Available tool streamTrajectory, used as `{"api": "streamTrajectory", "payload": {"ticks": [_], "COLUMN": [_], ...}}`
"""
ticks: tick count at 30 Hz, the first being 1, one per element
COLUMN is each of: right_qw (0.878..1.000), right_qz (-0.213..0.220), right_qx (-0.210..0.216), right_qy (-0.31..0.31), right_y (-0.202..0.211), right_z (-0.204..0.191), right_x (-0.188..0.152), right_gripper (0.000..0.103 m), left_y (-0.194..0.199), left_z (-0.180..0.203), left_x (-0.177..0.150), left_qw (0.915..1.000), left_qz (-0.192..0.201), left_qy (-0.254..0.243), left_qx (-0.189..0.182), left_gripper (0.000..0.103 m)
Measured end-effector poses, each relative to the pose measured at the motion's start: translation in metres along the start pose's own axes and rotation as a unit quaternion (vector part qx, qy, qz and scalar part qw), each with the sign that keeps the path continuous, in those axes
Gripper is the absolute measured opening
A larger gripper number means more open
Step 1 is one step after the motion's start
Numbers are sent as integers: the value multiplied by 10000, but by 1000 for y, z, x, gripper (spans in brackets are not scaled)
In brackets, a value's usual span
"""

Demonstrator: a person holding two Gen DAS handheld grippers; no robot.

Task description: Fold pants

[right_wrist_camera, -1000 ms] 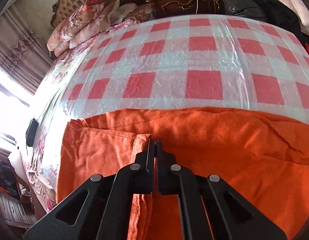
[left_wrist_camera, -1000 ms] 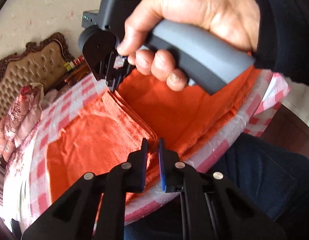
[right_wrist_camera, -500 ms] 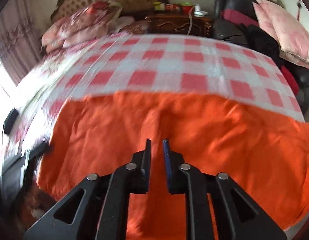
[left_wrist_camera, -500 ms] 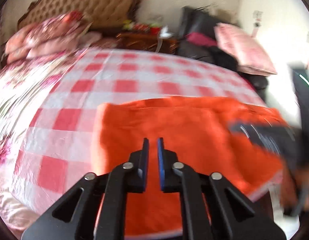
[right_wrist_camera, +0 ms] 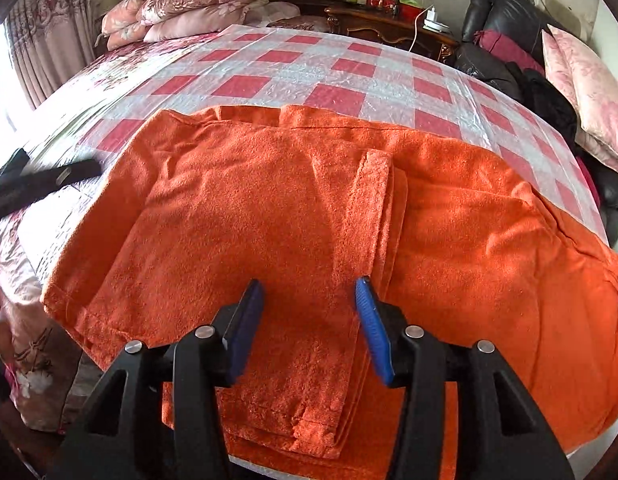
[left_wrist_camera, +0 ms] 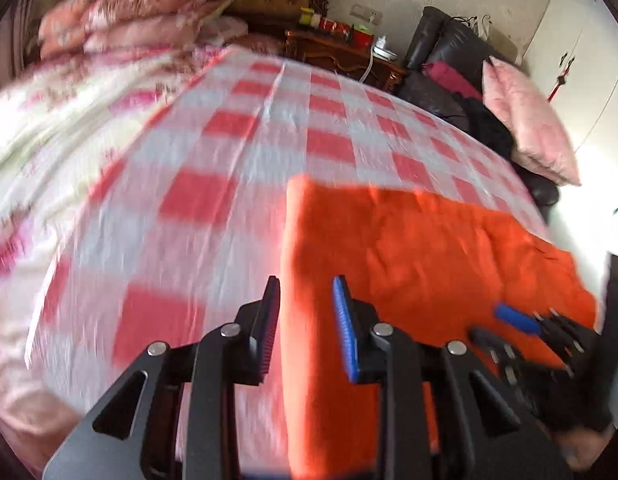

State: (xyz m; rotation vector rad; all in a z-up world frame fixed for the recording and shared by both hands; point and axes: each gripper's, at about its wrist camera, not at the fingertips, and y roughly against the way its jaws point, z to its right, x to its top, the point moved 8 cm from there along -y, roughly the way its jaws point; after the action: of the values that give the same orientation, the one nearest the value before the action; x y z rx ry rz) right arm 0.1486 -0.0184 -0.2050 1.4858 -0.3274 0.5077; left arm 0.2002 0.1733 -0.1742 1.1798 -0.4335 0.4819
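The pants (right_wrist_camera: 309, 208) lie folded over on the bed (right_wrist_camera: 293, 68), hanging off its near edge. Both claws, left (left_wrist_camera: 305, 312) and right (right_wrist_camera: 309, 312), are spreading, pinching nothing. The overhanging fabric may slide off; a shallow pinch could catch one layer.

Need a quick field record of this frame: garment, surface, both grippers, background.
garment: orange pants, lying partly folded, leg ends doubled over the middle
surface: red-and-white checked sheet on a bed
left gripper: jaws opening, nothing between them, over the pants' left edge
right gripper: jaws opening, nothing gripped, above the folded leg ends
background: floral pillows, wooden nightstand, pink cushion
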Motion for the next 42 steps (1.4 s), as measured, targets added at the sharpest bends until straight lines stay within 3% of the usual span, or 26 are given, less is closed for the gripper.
{"api": "streamTrajectory", "payload": {"ticks": [3,5,9,14,18,28,32,33,34,40,42], "right_qw": [10000,10000,10000,9999,9999,10000,10000,10000,10000,10000,10000], "right_qz": [-30,-15,1,100,115,78,82,82,78,41,24], "right_qx": [9,-24,-34,-37,-52,-50,-52,-48,-37,-18,-24], "right_qy": [-64,-56,-71,-59,-44,-26,-21,-18,-18,2,1], "right_y": [0,0,-1,-1,-1,-1,-1,-1,-1,-2,-2], "right_z": [0,-1,-1,0,0,-1,0,0,0,-1,0], "right_x": [0,0,1,0,0,0,0,0,0,0,0], "right_gripper": [50,51,51,51,51,51,52,52,52,52,52], "left_y": [17,23,19,12,7,12,11,8,9,16,15], "left_z": [-7,-6,-10,-17,-20,-24,-25,-25,-27,-26,-23], "left_x": [-27,-44,-60,-67,-71,-79,-82,-83,-84,-76,-78], "left_qw": [9996,9967,9900,9710,9510,9369,9250,9262,9288,9302,9268], "left_qz": [-128,-281,-441,-568,-654,-843,-916,-955,-949,-730,-775], "left_qy": [182,416,849,1555,2089,2376,2607,2590,2555,2511,2569], "left_qx": [-174,-640,-1032,-1725,-2185,-2420,-2607,-2568,-2511,-2576,-2627], "left_gripper": [35,35,35,35,35,35,29,15,14,14,17]}}
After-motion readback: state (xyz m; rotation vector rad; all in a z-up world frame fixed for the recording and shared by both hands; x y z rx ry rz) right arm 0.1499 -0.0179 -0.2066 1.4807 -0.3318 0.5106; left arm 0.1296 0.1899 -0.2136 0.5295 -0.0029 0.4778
